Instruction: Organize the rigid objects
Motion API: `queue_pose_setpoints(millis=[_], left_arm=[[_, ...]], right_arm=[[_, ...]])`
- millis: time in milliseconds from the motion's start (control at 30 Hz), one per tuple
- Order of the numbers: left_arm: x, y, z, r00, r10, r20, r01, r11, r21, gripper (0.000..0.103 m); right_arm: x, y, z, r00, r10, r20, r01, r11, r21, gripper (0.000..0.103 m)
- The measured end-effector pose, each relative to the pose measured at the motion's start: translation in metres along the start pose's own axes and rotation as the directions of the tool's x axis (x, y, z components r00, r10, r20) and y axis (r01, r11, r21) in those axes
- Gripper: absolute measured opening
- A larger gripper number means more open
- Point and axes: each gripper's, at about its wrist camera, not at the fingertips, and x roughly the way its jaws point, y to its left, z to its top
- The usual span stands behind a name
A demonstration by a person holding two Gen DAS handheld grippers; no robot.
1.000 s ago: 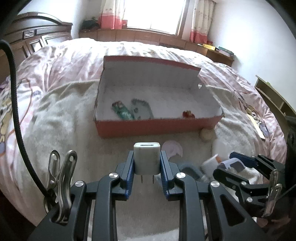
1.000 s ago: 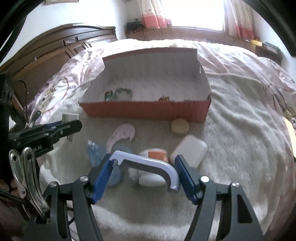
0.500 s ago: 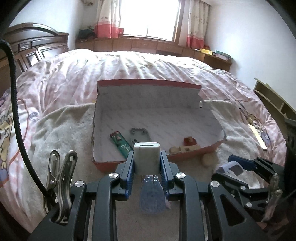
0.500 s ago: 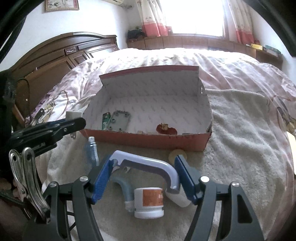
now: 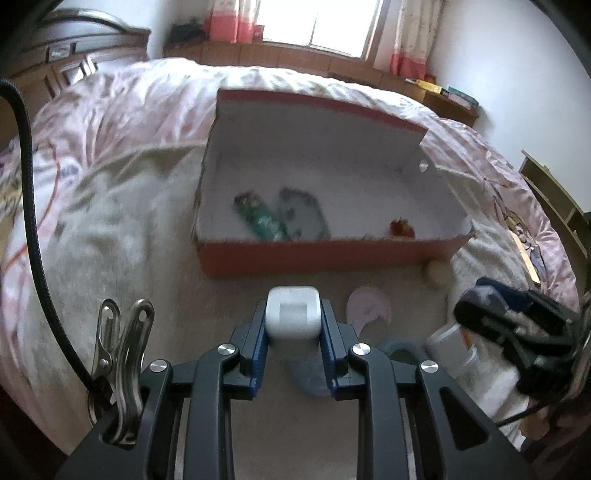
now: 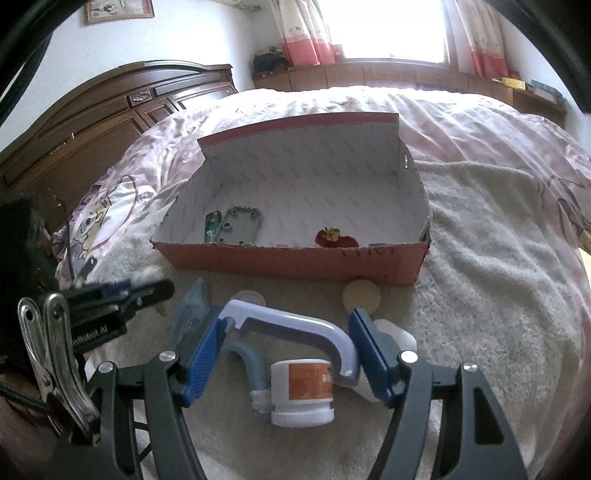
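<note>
Left tongs: mine, clenched on the white charger, held above the blanket just short of the box.
Right tongs: mine, gripping the lilac handle by its two ends, pads pressed on it.
Jar: white with an orange label, on its side on the blanket, just under the handle.
Grey hook: lying left of the jar, touching it.
Clear piece: bluish, farther left, near my left tongs.
White block: right of the jar, mostly hidden behind my right pad.
Pink piece: flat on the blanket, right of the charger.
Yellow disc: just before the box's near wall, towards its right end.
Box: red outside, white inside, open, on the bed.
In the box: green strip and grey plate side by side at left; small red thing towards the right.
Far: bed, window beyond it.
</note>
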Motion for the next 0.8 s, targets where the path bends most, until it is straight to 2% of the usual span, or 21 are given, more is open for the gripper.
queue_pose_setpoints(millis=[200, 333, 567, 800], left_arm=[[0.010, 0.006, -0.026, 0.998, 0.018, -0.066, -0.018, 1.000, -0.003, 0.026], [0.005, 0.010, -0.033, 0.998, 0.012, -0.063, -0.012, 1.000, -0.005, 0.026], [-0.012, 0.016, -0.036, 0.995, -0.066, -0.068, 0.064, 0.998, -0.021, 0.027], [-0.033, 0.003, -0.048, 0.993, -0.076, -0.093, 0.082, 0.995, 0.063, 0.036]], right_arm=[[0.000, 0.000, -0.003, 1.000, 0.005, -0.005, -0.005, 1.000, 0.007, 0.072], [0.000, 0.002, -0.005, 1.000, 0.007, -0.010, -0.008, 1.000, -0.001, 0.072], [0.000, 0.001, -0.007, 1.000, 0.012, -0.014, -0.012, 1.000, 0.001, 0.072], [-0.001, 0.002, -0.010, 1.000, 0.015, -0.017, -0.015, 1.000, 0.002, 0.072]])
